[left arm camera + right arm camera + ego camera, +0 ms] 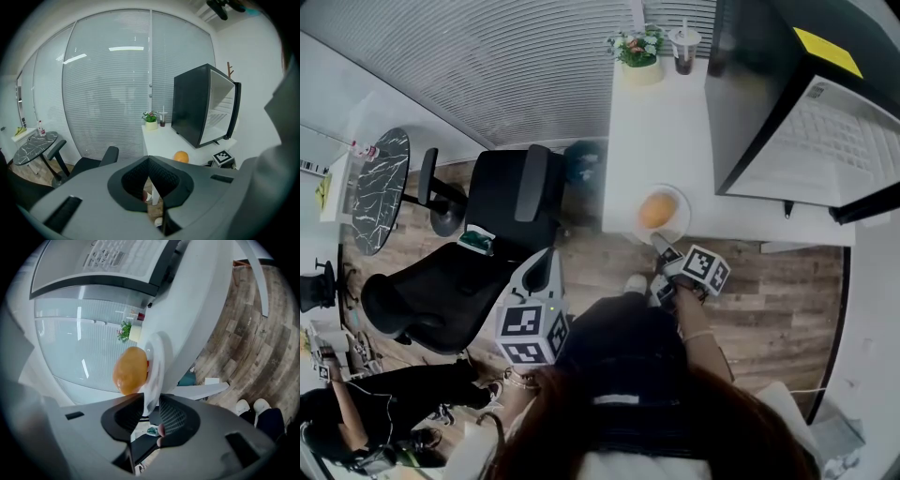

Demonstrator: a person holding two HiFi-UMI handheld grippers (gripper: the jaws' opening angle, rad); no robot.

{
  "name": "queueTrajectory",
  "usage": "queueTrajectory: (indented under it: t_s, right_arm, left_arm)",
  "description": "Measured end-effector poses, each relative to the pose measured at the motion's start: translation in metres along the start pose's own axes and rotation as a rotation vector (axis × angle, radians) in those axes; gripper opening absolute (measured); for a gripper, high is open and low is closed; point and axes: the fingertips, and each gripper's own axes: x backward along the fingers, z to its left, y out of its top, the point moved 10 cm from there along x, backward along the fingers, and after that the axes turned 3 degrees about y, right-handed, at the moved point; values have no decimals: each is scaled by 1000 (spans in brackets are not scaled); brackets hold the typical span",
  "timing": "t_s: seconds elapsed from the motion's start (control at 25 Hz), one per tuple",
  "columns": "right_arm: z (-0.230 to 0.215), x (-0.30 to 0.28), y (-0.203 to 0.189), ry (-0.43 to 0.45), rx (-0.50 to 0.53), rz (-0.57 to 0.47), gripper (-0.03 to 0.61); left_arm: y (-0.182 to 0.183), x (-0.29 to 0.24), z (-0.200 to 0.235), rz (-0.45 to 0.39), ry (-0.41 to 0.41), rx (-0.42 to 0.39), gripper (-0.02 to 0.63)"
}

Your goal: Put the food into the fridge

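Note:
An orange rounded food (656,210) lies on a white plate (680,202) at the near edge of the white table (666,122). My right gripper (661,246) reaches the plate's near rim from below. In the right gripper view the plate (157,357) stands on edge between the pads of my right gripper (151,408), which is shut on the rim, with the food (130,370) just beyond. The black mini fridge (769,103) stands on the table with its door open. My left gripper (546,262) hangs low at the left, shut (150,161) and holding nothing.
A potted plant (639,47) and a drink cup (683,47) stand at the table's far end. Two black office chairs (516,192) sit left of the table over the wooden floor. A round marble table (380,187) and a person (375,403) are further left.

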Motion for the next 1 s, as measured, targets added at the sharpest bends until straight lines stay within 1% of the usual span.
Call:
queueTrajectory:
  t_s: [0.04, 0.16, 0.68, 0.84, 1.0]
  right_arm:
    - [0, 0, 0, 0, -2, -2, 80]
    - [1, -2, 0, 2, -6, -10, 61]
    - [-1, 4, -2, 42, -51, -50, 25]
    - [2, 5, -2, 53, -50, -47, 14]
    - [0, 7, -5, 62, -86, -48, 14]
  left_arm:
    - [0, 0, 1, 0, 0, 0, 0]
    - [0, -1, 3, 1, 1, -1, 0]
    - [-1, -3, 8, -10, -18, 7, 0]
    - [-2, -4, 9, -15, -28, 10, 0]
    - [-1, -5, 12, -23, -42, 12, 0]
